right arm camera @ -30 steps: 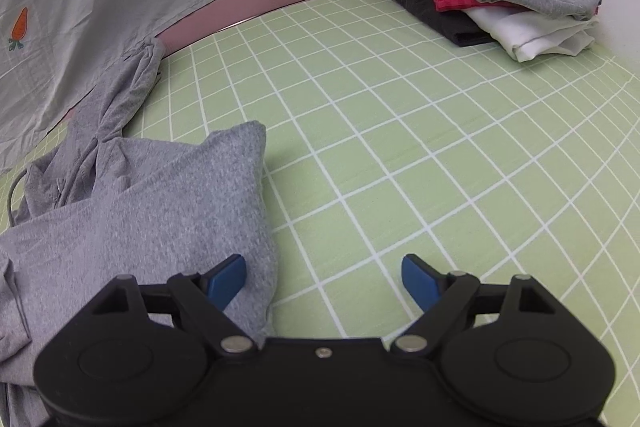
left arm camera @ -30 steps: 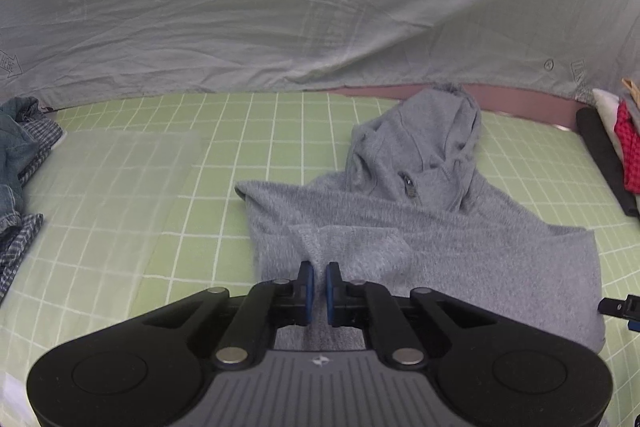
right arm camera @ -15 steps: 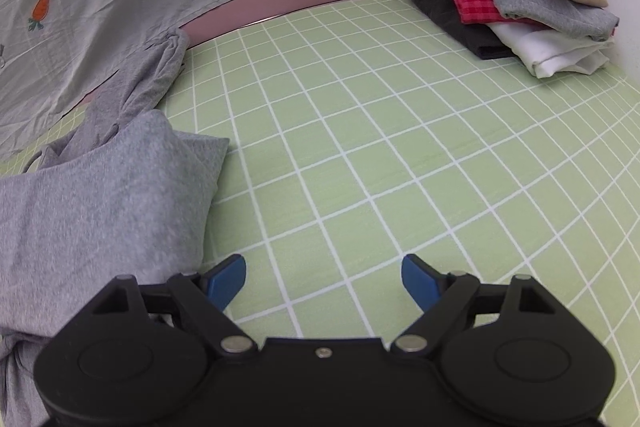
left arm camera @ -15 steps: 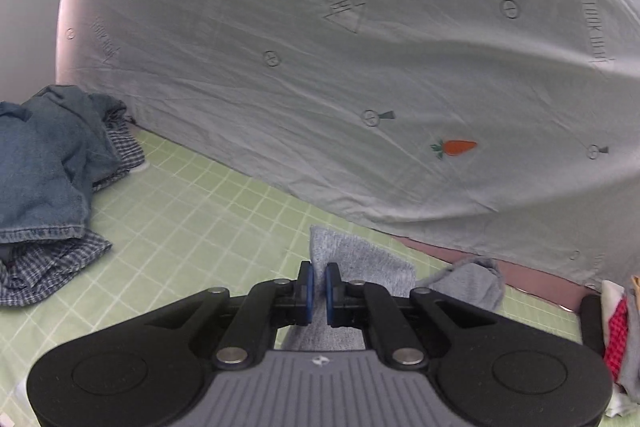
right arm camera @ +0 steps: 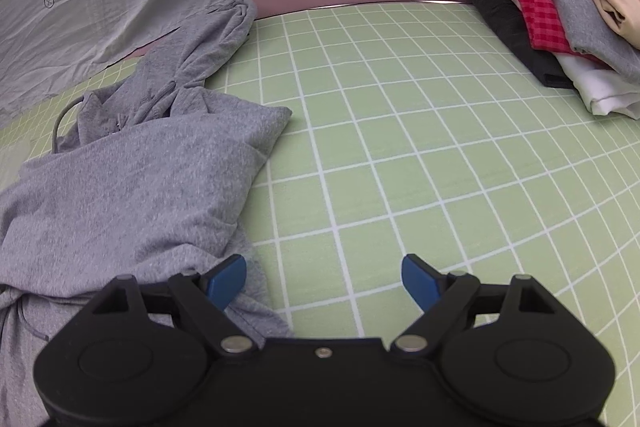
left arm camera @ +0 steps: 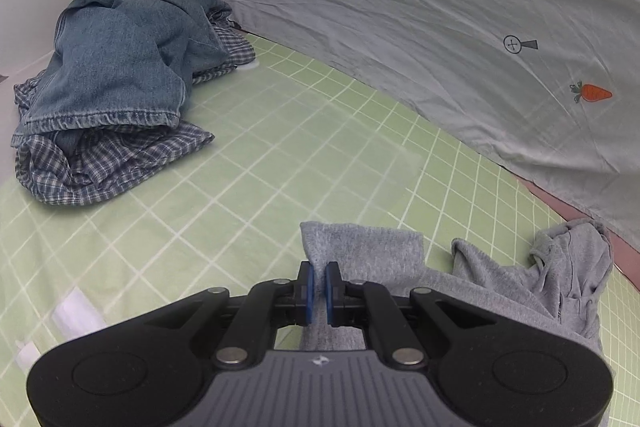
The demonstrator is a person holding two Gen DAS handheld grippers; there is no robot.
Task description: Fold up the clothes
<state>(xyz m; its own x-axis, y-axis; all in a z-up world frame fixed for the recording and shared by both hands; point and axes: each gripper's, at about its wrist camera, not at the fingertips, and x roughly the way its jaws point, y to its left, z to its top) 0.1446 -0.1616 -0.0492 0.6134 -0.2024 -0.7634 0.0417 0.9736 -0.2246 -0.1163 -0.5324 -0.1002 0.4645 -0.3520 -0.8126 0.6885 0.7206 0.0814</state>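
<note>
While the left gripper (left arm camera: 317,293) is clamping the grey hoodie's (right arm camera: 132,187) edge, it is dragging that cloth leftward across the green mat (right arm camera: 400,147); the right gripper (right arm camera: 323,277) is gaping empty beside it; spreading seems underway.

Black left gripper (left arm camera: 317,287), blue fingers (left arm camera: 306,287), silver screws, grey ribbed housing
</note>
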